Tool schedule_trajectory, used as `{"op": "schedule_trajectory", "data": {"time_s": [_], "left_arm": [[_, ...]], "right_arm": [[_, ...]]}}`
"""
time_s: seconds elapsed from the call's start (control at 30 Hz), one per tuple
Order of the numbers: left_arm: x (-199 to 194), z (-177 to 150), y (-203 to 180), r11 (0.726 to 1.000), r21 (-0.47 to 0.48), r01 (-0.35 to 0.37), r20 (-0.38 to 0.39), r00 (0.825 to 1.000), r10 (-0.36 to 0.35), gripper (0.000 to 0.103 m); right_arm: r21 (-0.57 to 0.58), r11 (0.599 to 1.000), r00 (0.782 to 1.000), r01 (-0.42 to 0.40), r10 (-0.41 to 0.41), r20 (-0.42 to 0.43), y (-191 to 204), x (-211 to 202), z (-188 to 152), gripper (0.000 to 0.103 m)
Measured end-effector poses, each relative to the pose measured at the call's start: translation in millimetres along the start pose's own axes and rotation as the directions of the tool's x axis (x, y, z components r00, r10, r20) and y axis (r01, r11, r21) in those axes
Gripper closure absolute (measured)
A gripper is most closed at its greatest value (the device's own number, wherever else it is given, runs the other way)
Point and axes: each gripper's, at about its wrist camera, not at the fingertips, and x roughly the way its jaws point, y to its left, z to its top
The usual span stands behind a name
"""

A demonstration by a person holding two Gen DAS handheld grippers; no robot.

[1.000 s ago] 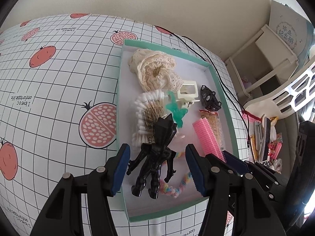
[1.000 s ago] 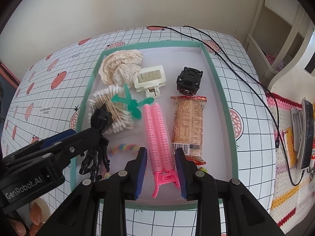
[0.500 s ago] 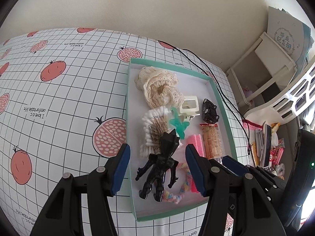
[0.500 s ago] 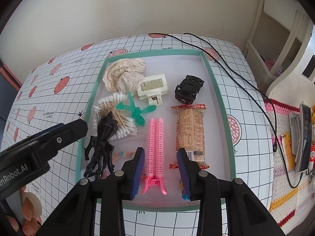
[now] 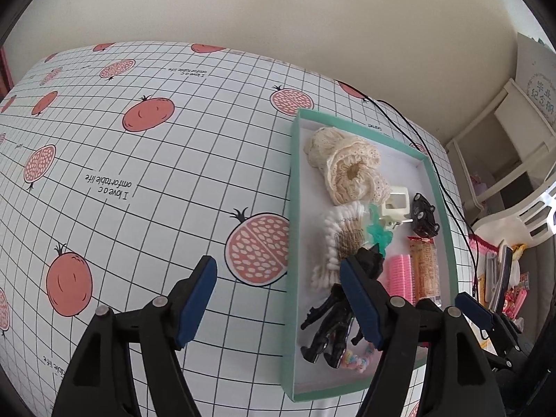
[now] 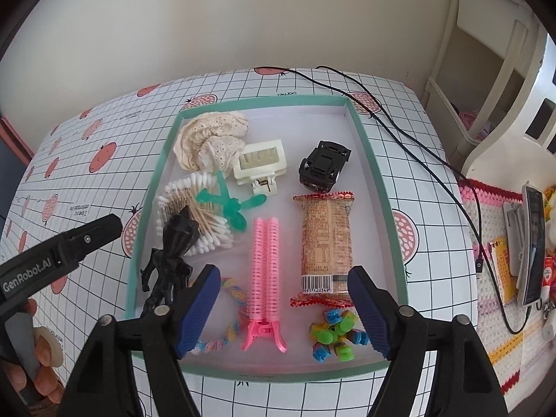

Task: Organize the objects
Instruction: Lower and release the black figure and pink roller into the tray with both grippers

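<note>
Black spiky figurine [image 6: 170, 260] (glossy, many-limbed) lies inside teal tray [image 6: 378, 187].

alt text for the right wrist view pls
An open right gripper hovers over the near end of a teal-rimmed tray on a pomegranate-print tablecloth. The tray holds a pink hair clip, snack packet, black toy car, cotton swabs, black figurine, lace fabric and colourful beads.
</note>
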Motion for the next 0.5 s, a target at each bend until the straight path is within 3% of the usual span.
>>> {"op": "schedule_trajectory", "data": {"time_s": [0.1, 0.27, 0.37, 0.5], "left_arm": [[1, 1, 7, 1.0, -0.02, -0.017, 0.003, 1.0, 0.017, 0.02], [1, 1, 14, 0.997, -0.033, -0.065, 0.018, 0.998, 0.066, 0.018], [2, 0, 17, 0.995, -0.035, -0.092, 0.025, 0.995, 0.092, 0.008], [3, 0, 22, 0.992, -0.05, -0.118, 0.029, 0.992, 0.12, 0.008]], "right_arm": [[0.004, 1.0, 1.0, 0.009, -0.009, 0.006, -2, 0, 0, 0.014], [0.012, 1.0, 1.0, 0.01, -0.01, 0.008, -4, 0, 0, 0.011], [0.015, 1.0, 1.0, 0.014, -0.014, 0.009, -4, 1, 0, 0.008], [0.02, 1.0, 1.0, 0.016, -0.016, 0.012, -5, 1, 0, 0.0]]}}
